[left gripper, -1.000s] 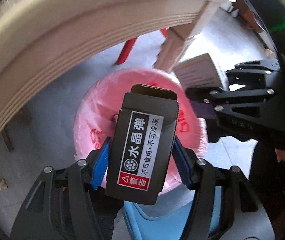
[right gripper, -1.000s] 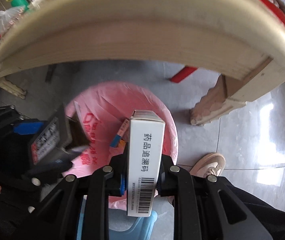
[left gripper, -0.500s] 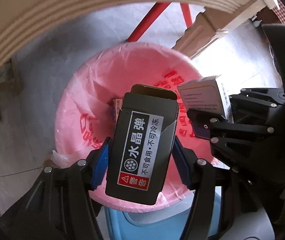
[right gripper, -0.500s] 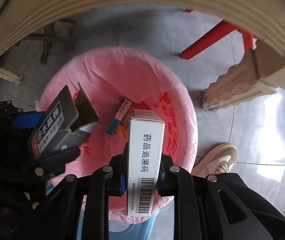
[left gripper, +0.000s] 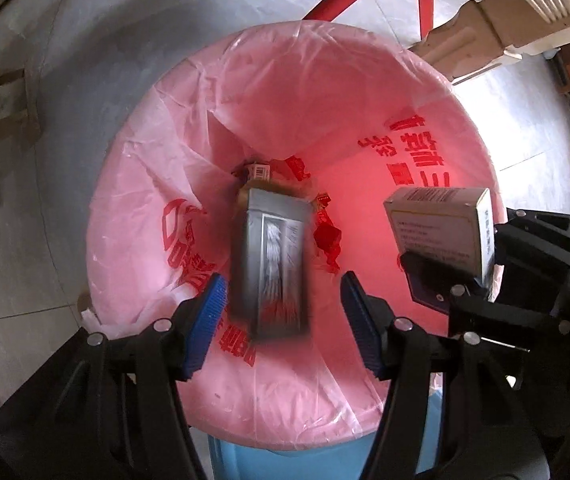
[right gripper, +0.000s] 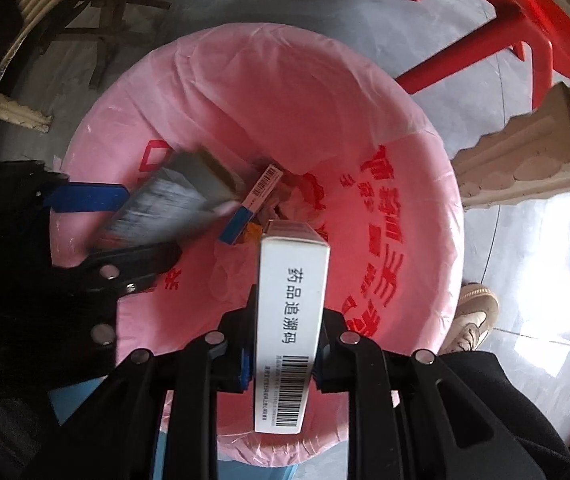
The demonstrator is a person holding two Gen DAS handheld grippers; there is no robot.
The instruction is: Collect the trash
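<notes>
My left hand-held gripper (left gripper: 281,316) points down over the pink-lined bin (left gripper: 133,208), blue pads (left gripper: 205,320) spread apart, touching nothing. The dark box (left gripper: 271,264) sits between and beyond the pads, blurred, clear of both, over the bag's middle; I can't tell if it rests on anything. Bottom of the bin: small barcode carton (left gripper: 260,171) and red wrapper scraps (left gripper: 327,236). Right of that, my right hand-held gripper (right gripper: 285,344) is pinched tight on the white medicine box (right gripper: 289,320), held upright, barcode end toward the camera, over the near-right part of the bin opening. In the right wrist view the blue-and-white carton (right gripper: 253,204) lies at the bag bottom, just beyond the white box's top. Around the bin: grey floor (right gripper: 533,248), red stool legs (right gripper: 481,40) behind right, carved desk leg (right gripper: 525,160) at right, a person's shoe (right gripper: 473,316) near the bin's right rim. Blue bin body (left gripper: 245,460) shows under the bag.
</notes>
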